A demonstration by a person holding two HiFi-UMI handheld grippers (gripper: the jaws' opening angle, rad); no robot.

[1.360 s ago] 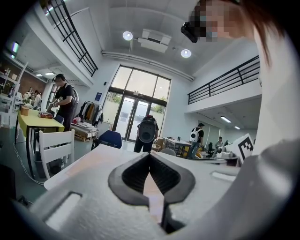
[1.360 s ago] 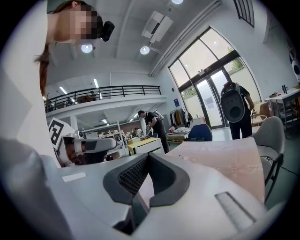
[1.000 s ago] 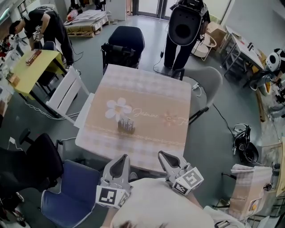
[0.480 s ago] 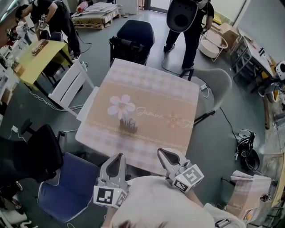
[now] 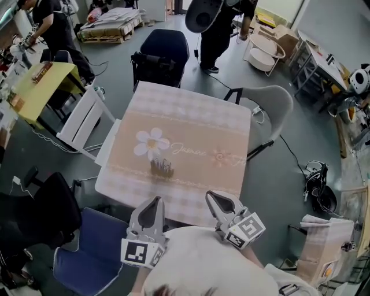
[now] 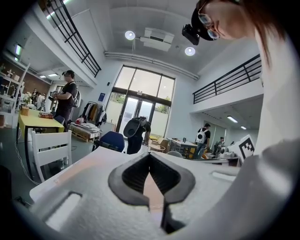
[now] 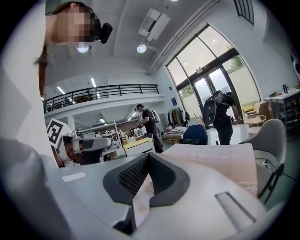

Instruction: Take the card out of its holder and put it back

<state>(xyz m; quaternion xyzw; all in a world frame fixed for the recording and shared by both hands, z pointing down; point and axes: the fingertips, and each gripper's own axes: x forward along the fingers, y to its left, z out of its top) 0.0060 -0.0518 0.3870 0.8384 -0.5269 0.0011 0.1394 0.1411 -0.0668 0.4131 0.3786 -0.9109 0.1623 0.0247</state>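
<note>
The card holder (image 5: pixel 162 167), a small dark rack with cards standing in it, sits on the beige flowered tablecloth (image 5: pixel 191 133), left of the table's middle. My left gripper (image 5: pixel 155 200) hovers at the table's near edge, jaws shut and empty, well short of the holder. My right gripper (image 5: pixel 211 195) is beside it, also shut and empty. In the left gripper view the left gripper (image 6: pixel 150 157) has its pads meeting at the tip over the cloth. In the right gripper view the right gripper (image 7: pixel 148 157) looks the same. The holder is hidden in both gripper views.
A blue chair (image 5: pixel 92 254) stands at the near left corner, a white chair (image 5: pixel 87 118) at the left side, a dark chair (image 5: pixel 165 49) at the far side and a grey chair (image 5: pixel 274 110) on the right. A person with a backpack (image 5: pixel 211 17) stands beyond the table.
Both grippers stay shut at the table's near edge and have shifted only slightly. The person with the backpack beyond the table has walked further off.
</note>
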